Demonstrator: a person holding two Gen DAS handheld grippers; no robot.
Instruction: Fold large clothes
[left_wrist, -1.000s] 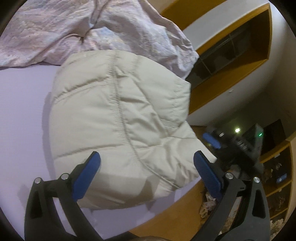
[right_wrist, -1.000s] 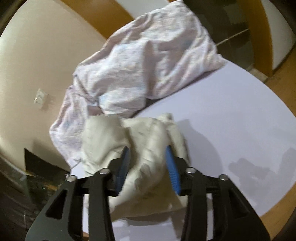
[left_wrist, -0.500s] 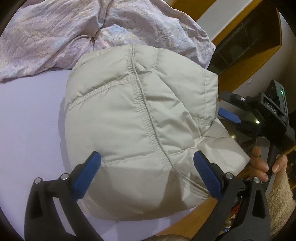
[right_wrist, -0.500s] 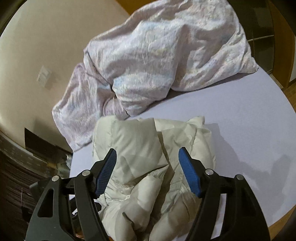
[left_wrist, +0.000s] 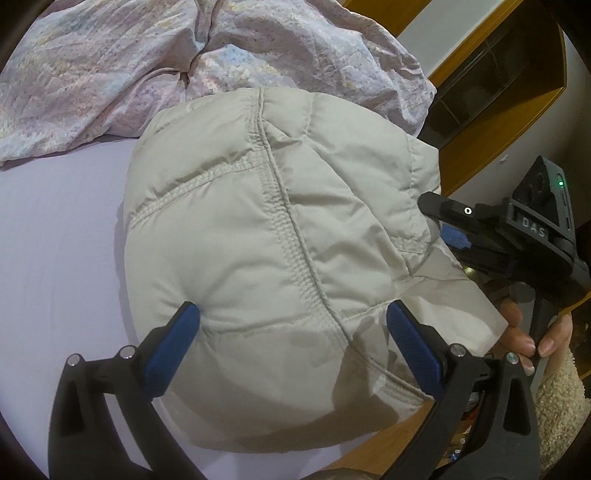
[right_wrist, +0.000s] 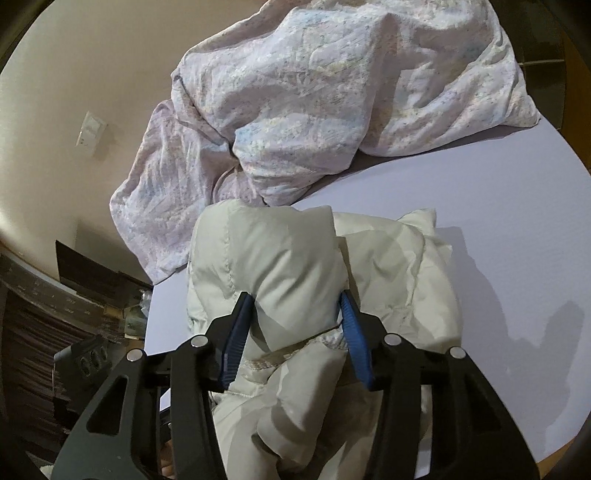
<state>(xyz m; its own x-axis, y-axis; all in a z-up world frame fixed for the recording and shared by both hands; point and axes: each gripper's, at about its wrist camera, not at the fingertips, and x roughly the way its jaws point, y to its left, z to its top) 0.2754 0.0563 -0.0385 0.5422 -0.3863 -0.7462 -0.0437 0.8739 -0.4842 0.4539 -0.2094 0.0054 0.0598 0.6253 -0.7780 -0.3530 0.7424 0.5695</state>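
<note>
A cream padded jacket (left_wrist: 258, 229) lies bunched in a thick fold on the lilac bed sheet (left_wrist: 55, 240). My left gripper (left_wrist: 295, 325) is open wide over its near end, and the left fingertip (left_wrist: 186, 321) dents the padding. In the right wrist view my right gripper (right_wrist: 295, 317) straddles a puffy fold of the jacket (right_wrist: 280, 258). Its jaws are closing, and both blue pads press into that fold. In the left wrist view the right gripper (left_wrist: 437, 221) bites the jacket's far right edge, with a person's hand (left_wrist: 524, 332) on its handle.
A crumpled pink-patterned quilt (left_wrist: 184, 55) lies just behind the jacket, also seen as the quilt (right_wrist: 332, 92). The wooden bed edge (left_wrist: 369, 454) runs close under the jacket. A wooden shelf unit (left_wrist: 517, 74) stands beyond. The sheet (right_wrist: 517, 240) stretches bare to the right.
The right gripper let go of the bunched jacket, opened, moved in over it and closed on a puffy fold. The left gripper came closer and its fingertip now dents the jacket.
</note>
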